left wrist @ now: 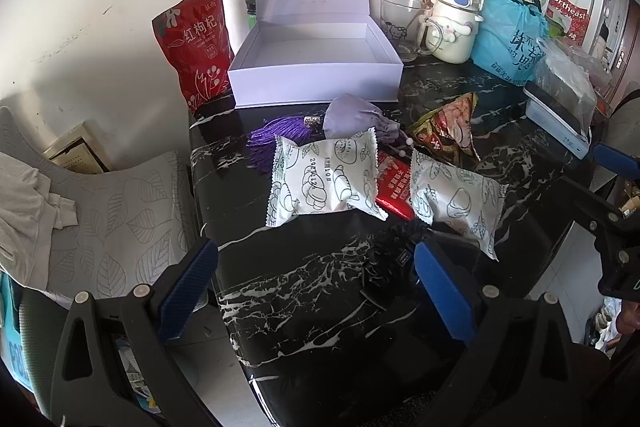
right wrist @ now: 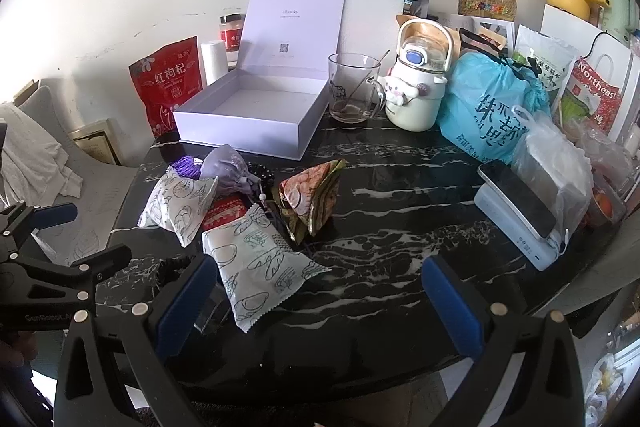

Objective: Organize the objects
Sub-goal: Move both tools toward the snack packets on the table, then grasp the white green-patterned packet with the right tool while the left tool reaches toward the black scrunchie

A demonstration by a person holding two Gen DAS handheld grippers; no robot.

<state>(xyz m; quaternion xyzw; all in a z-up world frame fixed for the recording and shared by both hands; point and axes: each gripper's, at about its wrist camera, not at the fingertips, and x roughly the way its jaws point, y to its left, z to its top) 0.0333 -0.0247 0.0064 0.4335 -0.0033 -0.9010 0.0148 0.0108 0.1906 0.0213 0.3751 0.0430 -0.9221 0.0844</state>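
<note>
An open lavender box [left wrist: 316, 67], its lid stood upright, is seen at the far side of the black marbled surface [left wrist: 304, 291], and nothing is seen inside it. Nearer, a cluster of small things is laid out: a white printed snack packet [left wrist: 324, 179] on the left, a second white packet [left wrist: 456, 199] to its right, and a red packet [left wrist: 394, 183] partly covered between them. Just beyond these a lilac pouch [left wrist: 352, 119] with a purple tassel [left wrist: 276, 135] is placed, and a triangular brown snack bag [left wrist: 448, 131] stands to its right. A black frilly item [left wrist: 394, 247] lies nearest, just beside the second white packet.

The left claw [left wrist: 316, 287] is held released above the near edge of the surface, its blue pads wide apart and nothing between them. The right claw [right wrist: 320, 303] is likewise spread and empty.

A red goji bag [left wrist: 196, 47] is leaned left of the box; a glass mug [right wrist: 354, 89], a cream flask [right wrist: 418, 87] and a blue plastic bag [right wrist: 492, 111] are ranged to its right.
</note>
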